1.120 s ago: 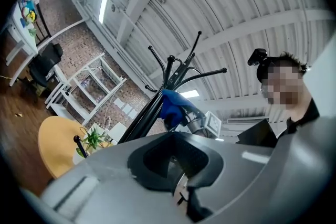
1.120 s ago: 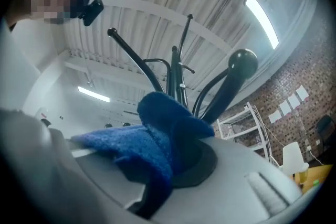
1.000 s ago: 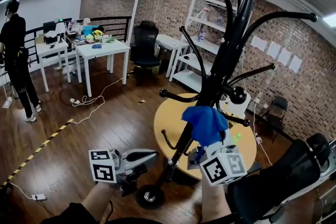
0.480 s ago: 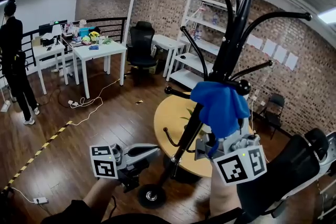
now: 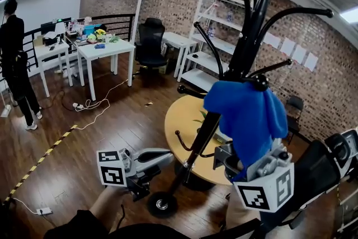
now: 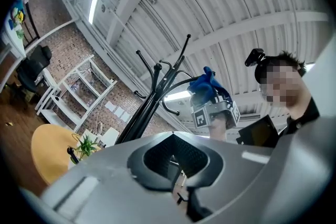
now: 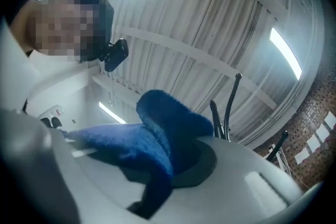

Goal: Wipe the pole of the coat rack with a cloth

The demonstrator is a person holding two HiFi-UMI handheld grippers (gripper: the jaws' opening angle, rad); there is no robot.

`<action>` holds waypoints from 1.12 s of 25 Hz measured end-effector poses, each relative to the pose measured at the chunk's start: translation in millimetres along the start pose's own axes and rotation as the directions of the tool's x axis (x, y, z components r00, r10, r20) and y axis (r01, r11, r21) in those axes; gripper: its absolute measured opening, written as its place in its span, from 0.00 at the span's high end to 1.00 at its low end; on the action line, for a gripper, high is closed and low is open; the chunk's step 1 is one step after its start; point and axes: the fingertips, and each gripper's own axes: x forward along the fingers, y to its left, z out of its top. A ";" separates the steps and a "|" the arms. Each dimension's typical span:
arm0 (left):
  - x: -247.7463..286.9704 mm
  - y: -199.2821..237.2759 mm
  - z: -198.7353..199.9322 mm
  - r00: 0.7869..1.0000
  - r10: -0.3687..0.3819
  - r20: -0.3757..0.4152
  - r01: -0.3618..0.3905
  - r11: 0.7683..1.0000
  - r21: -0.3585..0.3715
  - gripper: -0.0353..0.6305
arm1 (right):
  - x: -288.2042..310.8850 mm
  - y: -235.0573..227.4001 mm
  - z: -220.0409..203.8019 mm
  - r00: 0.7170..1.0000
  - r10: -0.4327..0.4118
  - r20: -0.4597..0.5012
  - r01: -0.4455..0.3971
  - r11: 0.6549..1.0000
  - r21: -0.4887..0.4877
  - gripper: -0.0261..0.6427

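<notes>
Blue cloth [image 5: 249,115] is clamped in the right gripper [image 5: 239,164], jaws closed on its lower part, and is bunched up by the coat rack pole [image 5: 202,134] at hook height; contact can't be confirmed. Left gripper [image 5: 151,164] is held low beside the pole, apart from it, jaws together on nothing. Cloth is judged soft, light and floppy, best wrapped round the pole; the rack looks rigid but tippy, best steadied low on the pole.
</notes>
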 end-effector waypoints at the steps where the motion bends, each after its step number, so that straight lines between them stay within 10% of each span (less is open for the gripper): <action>1: -1.2 0.2 -0.3 1.000 0.003 0.003 -0.003 1.000 -0.002 0.94 | -0.6 -5.5 -7.4 1.000 -0.018 -0.012 0.018 1.000 -0.005 0.92; 19: -12.3 8.8 -16.4 0.999 0.050 0.011 -0.050 0.997 -0.066 0.94 | -67.1 -69.9 -171.5 0.891 -0.224 -0.396 0.241 0.970 -0.006 0.92; 28: -9.6 13.4 -30.7 0.997 0.071 -0.008 -0.071 0.993 -0.092 0.94 | -184.3 -52.9 -278.4 0.745 -0.229 -0.626 0.365 0.926 0.096 0.92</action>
